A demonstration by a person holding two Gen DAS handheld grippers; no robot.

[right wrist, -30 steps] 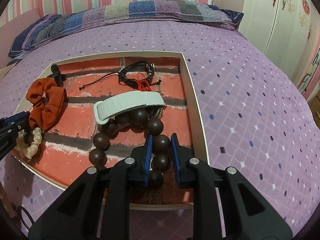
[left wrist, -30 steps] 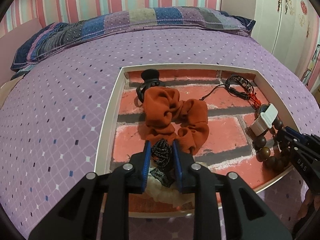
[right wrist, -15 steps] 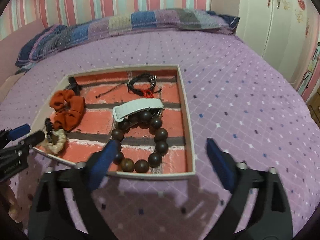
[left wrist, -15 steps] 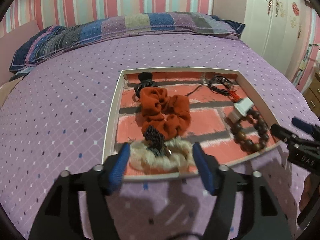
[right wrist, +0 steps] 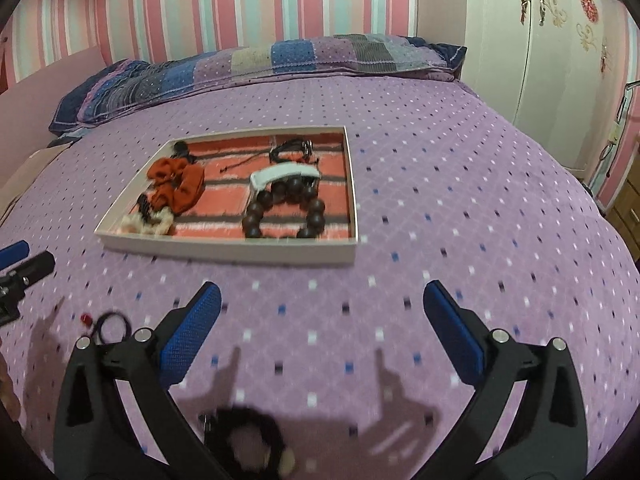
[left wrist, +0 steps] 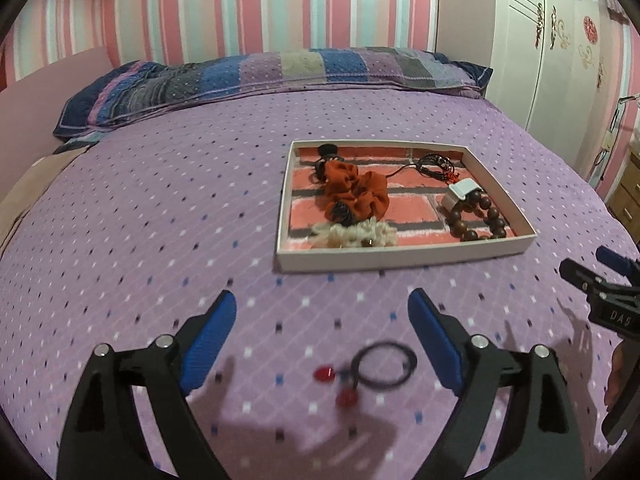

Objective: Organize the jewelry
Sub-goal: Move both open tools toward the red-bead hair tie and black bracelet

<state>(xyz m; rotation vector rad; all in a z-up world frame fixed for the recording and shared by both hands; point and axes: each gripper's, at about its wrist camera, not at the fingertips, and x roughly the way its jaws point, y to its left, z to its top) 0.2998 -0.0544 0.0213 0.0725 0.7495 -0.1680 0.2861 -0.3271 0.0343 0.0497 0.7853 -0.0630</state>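
I see the white-rimmed tray on the purple bedspread, well ahead of both tools. Inside it, the orange scrunchie lies at the left with a cream scrunchie just nearer, touching it. The dark wooden bead bracelet sits at the right, a white band resting on its far side, and black cord bracelets lie beyond that. My left gripper hangs spread wide, holding nothing; a black hair tie with red charms lies on the bedspread between its fingers. My right gripper is likewise released above bare spread, a blurred dark ring nearest it. A patchwork pillow lies far off.
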